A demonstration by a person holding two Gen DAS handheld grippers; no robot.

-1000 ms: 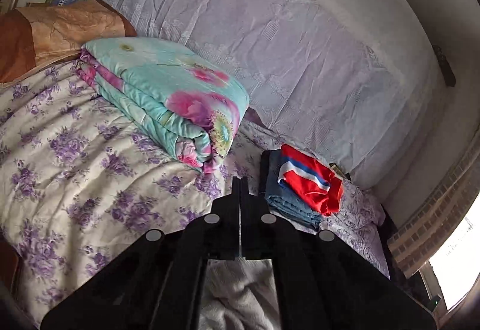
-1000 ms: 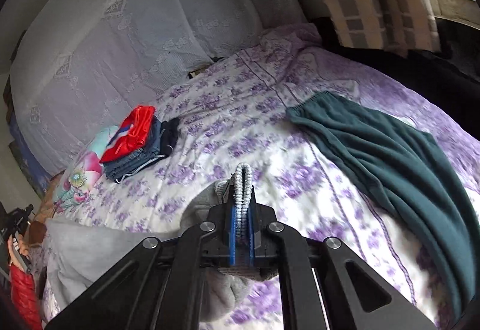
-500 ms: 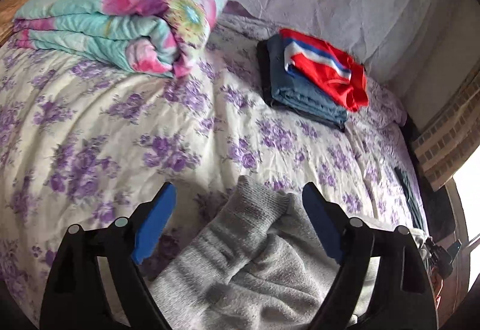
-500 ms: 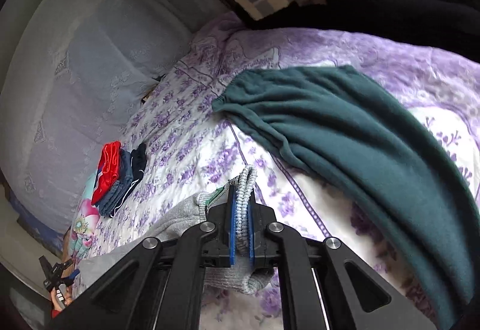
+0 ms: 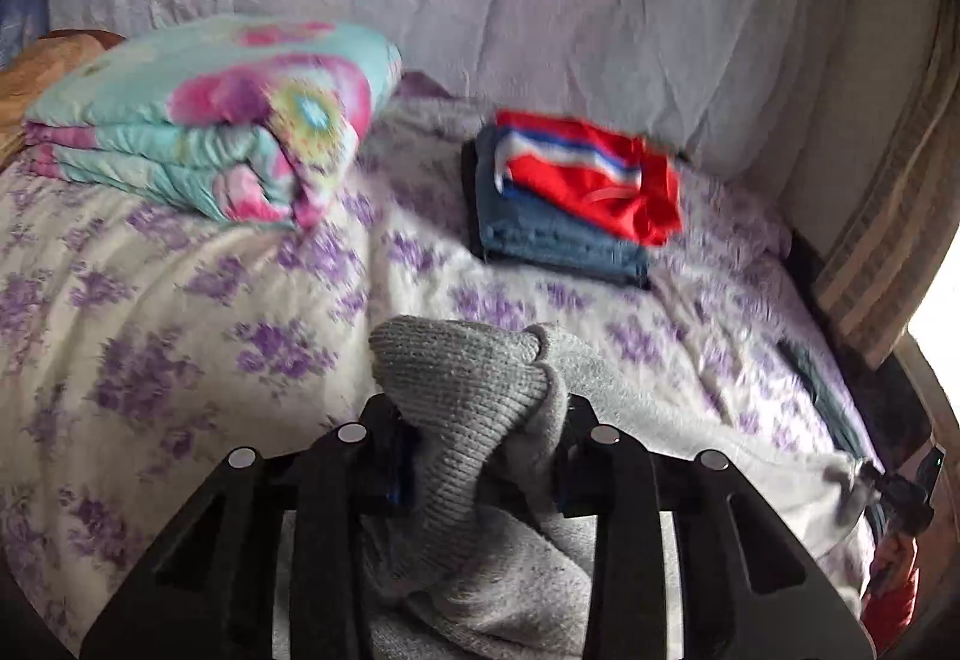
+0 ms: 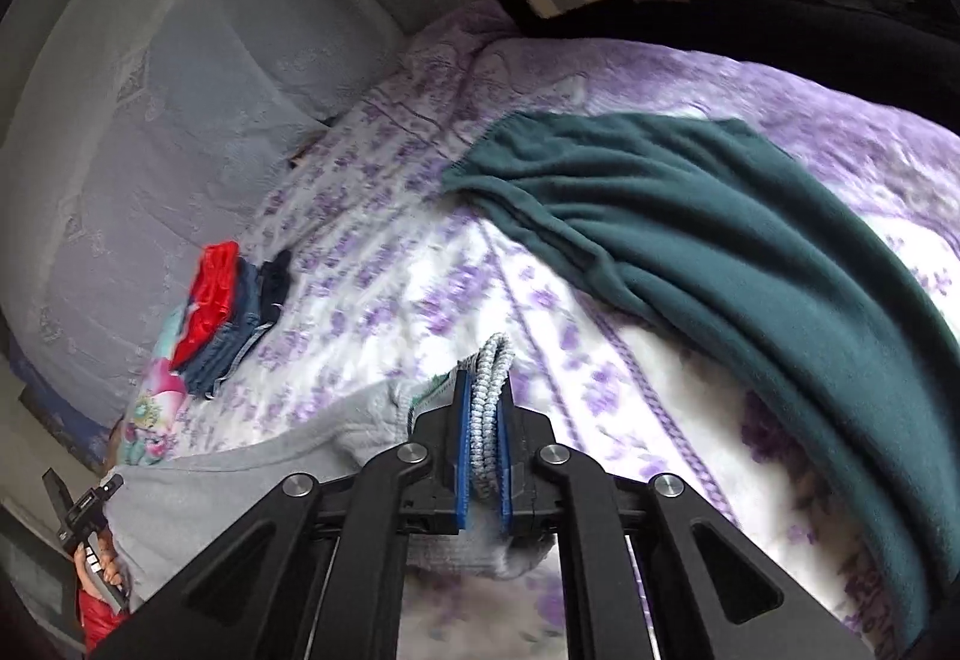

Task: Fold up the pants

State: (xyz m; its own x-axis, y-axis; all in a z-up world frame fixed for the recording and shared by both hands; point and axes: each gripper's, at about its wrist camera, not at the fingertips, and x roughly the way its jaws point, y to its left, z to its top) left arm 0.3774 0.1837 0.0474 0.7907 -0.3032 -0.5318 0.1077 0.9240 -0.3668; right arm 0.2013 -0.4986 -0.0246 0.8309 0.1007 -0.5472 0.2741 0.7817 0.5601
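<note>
On the bed, spread with a purple-flowered cover, lie the grey pants, stretched between the two claws. At the 6 o'clock edge of the left wrist view the left claw has just been closing, and its blue pads now press on a bunched ribbed cuff of the pants, which bulges up between them. At 6 o'clock in the right wrist view the right claw is clamped tight on a thin edge of the same pants, a pale braided cord pinched upright between its pads. At 10 o'clock from the left claw sits a folded floral quilt; at 1 o'clock a stack of folded clothes, red on top of blue. At 2 o'clock from the right claw a dark green garment lies spread flat, apart from the grey pants.
</note>
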